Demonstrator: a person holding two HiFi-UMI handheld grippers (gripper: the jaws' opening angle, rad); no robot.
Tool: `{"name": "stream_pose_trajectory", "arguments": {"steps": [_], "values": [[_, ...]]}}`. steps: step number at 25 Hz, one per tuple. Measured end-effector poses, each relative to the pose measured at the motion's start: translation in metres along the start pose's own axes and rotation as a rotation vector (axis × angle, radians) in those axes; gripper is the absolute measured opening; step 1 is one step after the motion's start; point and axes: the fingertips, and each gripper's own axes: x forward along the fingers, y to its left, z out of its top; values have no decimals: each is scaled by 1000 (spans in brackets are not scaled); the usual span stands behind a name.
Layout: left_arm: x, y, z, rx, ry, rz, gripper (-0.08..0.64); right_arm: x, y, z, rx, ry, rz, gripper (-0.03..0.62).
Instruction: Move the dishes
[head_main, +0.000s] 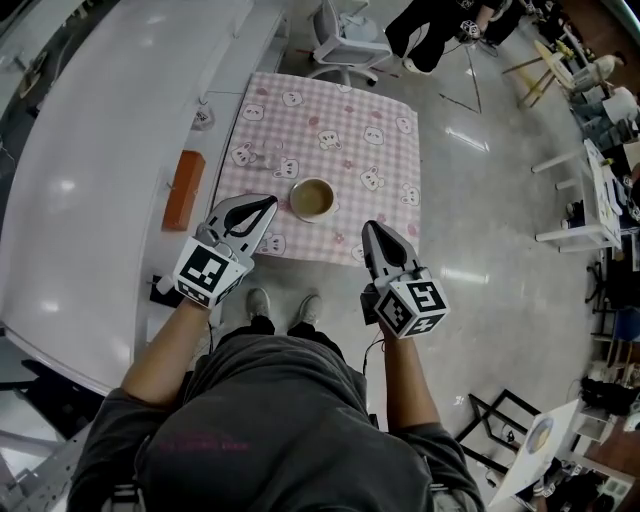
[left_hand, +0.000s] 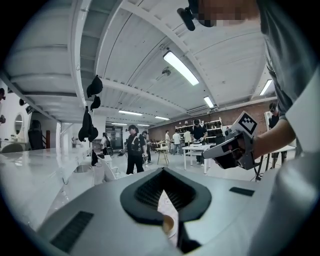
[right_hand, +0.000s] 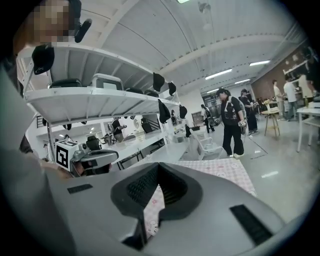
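One bowl (head_main: 312, 199), one cloth (head_main: 345, 125); left tool (head_main: 268, 204), right tool (head_main: 373, 229) both closed

The bowl (head_main: 312, 199) stands alone near the front edge of the pink checked cloth (head_main: 350, 130), open from above and from the far side. The left gripper (head_main: 271, 204), jaws together, reaches in just beside its left; the right gripper (head_main: 370, 229), also closed, sits near its right, with a gap between the 2 wide enough to reach the bowl. A small clear object (head_main: 262, 155) lies behind and left of the bowl, apart from it. A long white counter (head_main: 100, 170) walls off the cloth's left side, with an orange box (head_main: 184, 188) on its edge near the left gripper. A chair (head_main: 345, 40) blocks the far edge. Bare floor (head_main: 480, 200) opens to the right
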Motion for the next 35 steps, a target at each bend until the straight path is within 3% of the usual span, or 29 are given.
{"name": "stream_pose_trajectory", "arguments": {"steps": [8,20,35], "values": [[-5,7,14,-6,-33,6,0,9,22,19,-73,-19,45,5],[-2,20,21,-18,-49,34,2,24,27,36,-109,-17,96,5],[6,29,19,-33,-50,53,1,44,26,36,-93,3,136,5]]}}
